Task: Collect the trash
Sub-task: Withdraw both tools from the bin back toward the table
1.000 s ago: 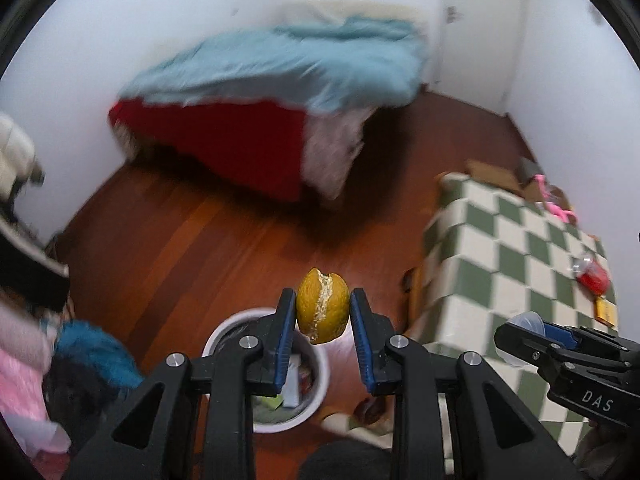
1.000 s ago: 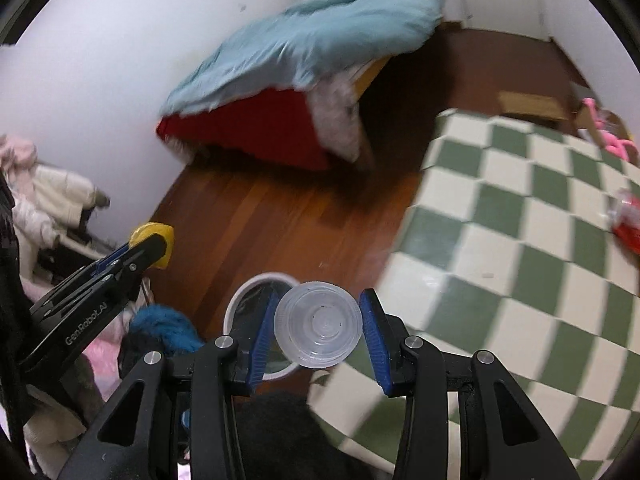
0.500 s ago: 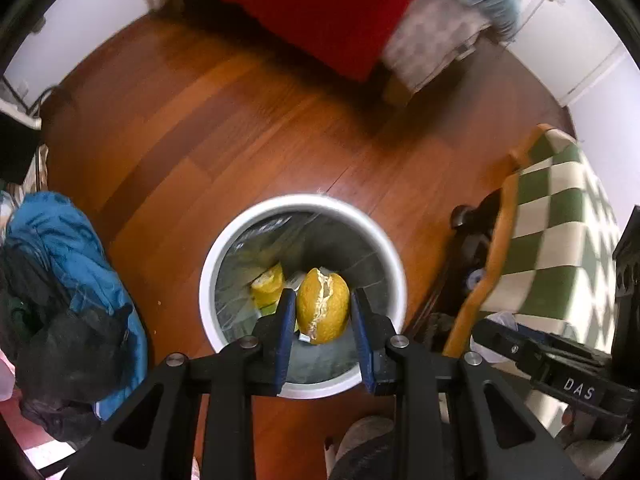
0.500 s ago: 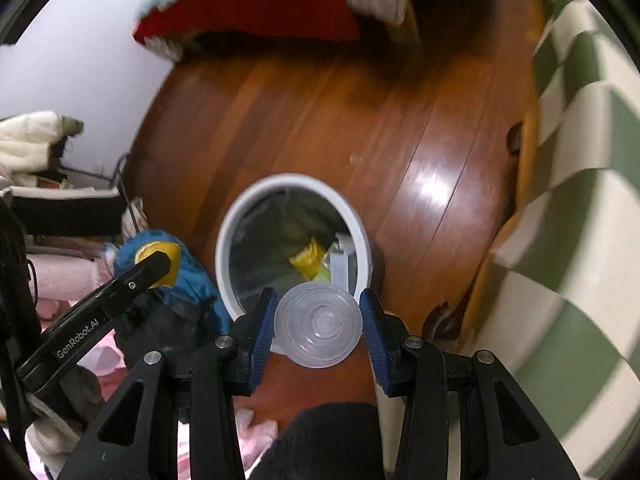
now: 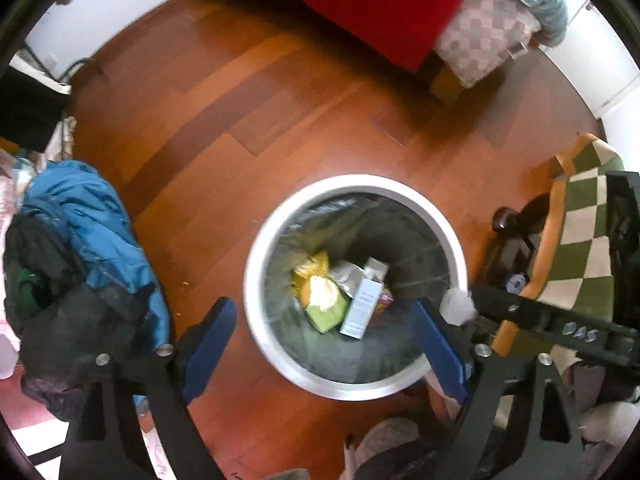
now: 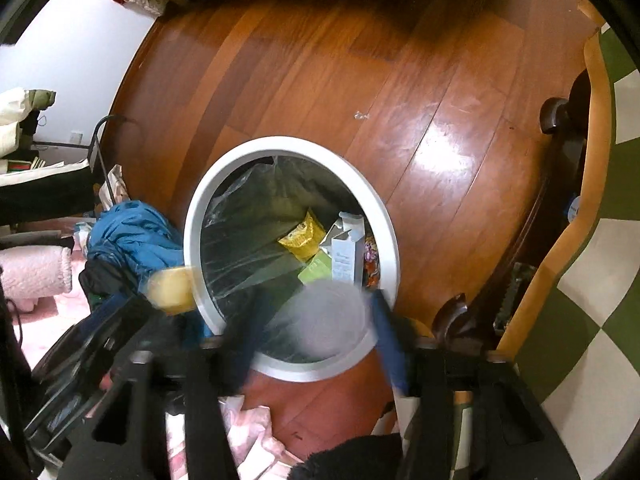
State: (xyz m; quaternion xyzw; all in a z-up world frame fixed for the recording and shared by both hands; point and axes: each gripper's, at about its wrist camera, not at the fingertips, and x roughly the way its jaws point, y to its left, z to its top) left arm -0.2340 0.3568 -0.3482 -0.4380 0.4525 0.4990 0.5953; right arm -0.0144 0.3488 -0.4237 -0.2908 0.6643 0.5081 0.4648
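Note:
A white round trash bin (image 5: 256, 264) with a clear liner stands on the wood floor, directly below both grippers; it also shows in the right wrist view (image 6: 390, 240). My left gripper (image 5: 326, 334) is open and empty above it. The yellow fruit piece (image 5: 320, 290) lies inside among wrappers and a white carton (image 5: 364, 300). In the right wrist view a blurred yellow fruit piece (image 6: 172, 290) shows at the bin's left rim. My right gripper (image 6: 316, 328) holds a blurred clear plastic cup (image 6: 324, 320) over the bin's near rim; the cup also shows in the left view (image 5: 458, 306).
A table with a green-and-white checked cloth (image 5: 584, 240) stands right of the bin. A heap of blue and dark clothes (image 5: 80, 240) lies left of it. A bed with a red cover (image 5: 372, 4) is at the far side.
My left gripper has opened and the yellow fruit piece has dropped into the bin. Both grippers have tilted down and moved over the bin. The right gripper still carries the cup, now blurred.

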